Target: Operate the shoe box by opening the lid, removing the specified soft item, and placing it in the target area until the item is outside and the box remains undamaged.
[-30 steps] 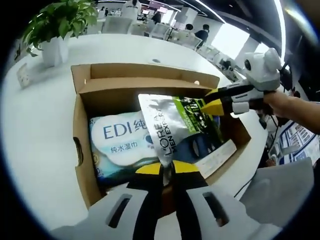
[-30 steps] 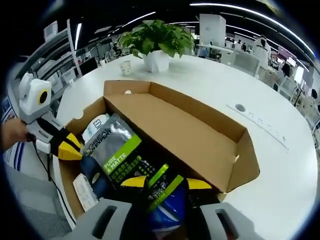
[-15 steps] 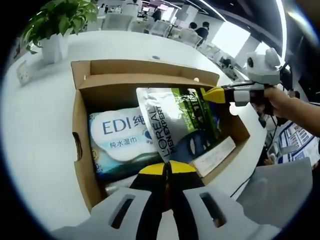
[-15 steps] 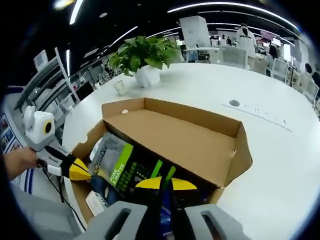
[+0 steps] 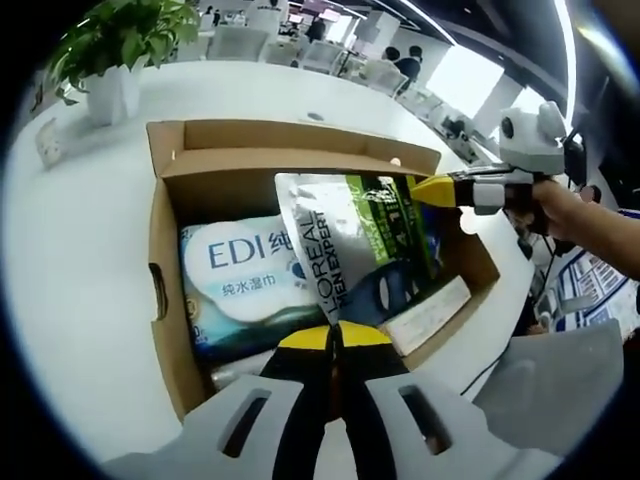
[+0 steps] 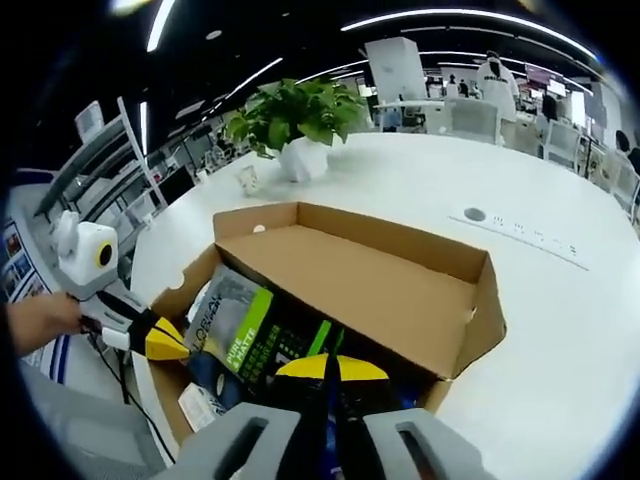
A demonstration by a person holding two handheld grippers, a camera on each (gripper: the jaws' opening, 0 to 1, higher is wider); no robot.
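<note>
- Left gripper [image 5: 335, 335], nearest in the left gripper view: yellow-tipped jaws pressed together on the lower edge of the L'Oréal pouch [image 5: 355, 245]. The grip is the same as half a second ago and a second ago.
- Right gripper [image 6: 332, 368], nearest in the right gripper view: jaws closed on the opposite end of the same pouch [image 6: 255, 340]; in the left gripper view it comes in from the right [image 5: 432, 190], nipping the pouch's top corner.
- Change from earlier: a second ago the right gripper sat lower, over the pouch's green panel; it is now at the pouch's upper right corner, so the pouch is stretched flatter between the two grippers. From half a second ago to now, scarcely any difference.
- L'Oréal pouch: silver, green and dark, held at both ends, lying within the outline of the shoe box [image 5: 160, 240], just above its contents.
- EDI wet-wipes pack [image 5: 245, 285]: blue and white, lying in the box beside and partly under the pouch.
- White paper slip [image 5: 430, 310]: in the box against its near wall.
- Shoe box lid [image 6: 370, 285]: brown cardboard, folded open and back.
- White table [image 6: 540, 330]: bears the box.
- Potted plant [image 6: 295, 120]: farther off on the table, well apart from the box; a small white card [image 6: 246, 180] stands near it.
</note>
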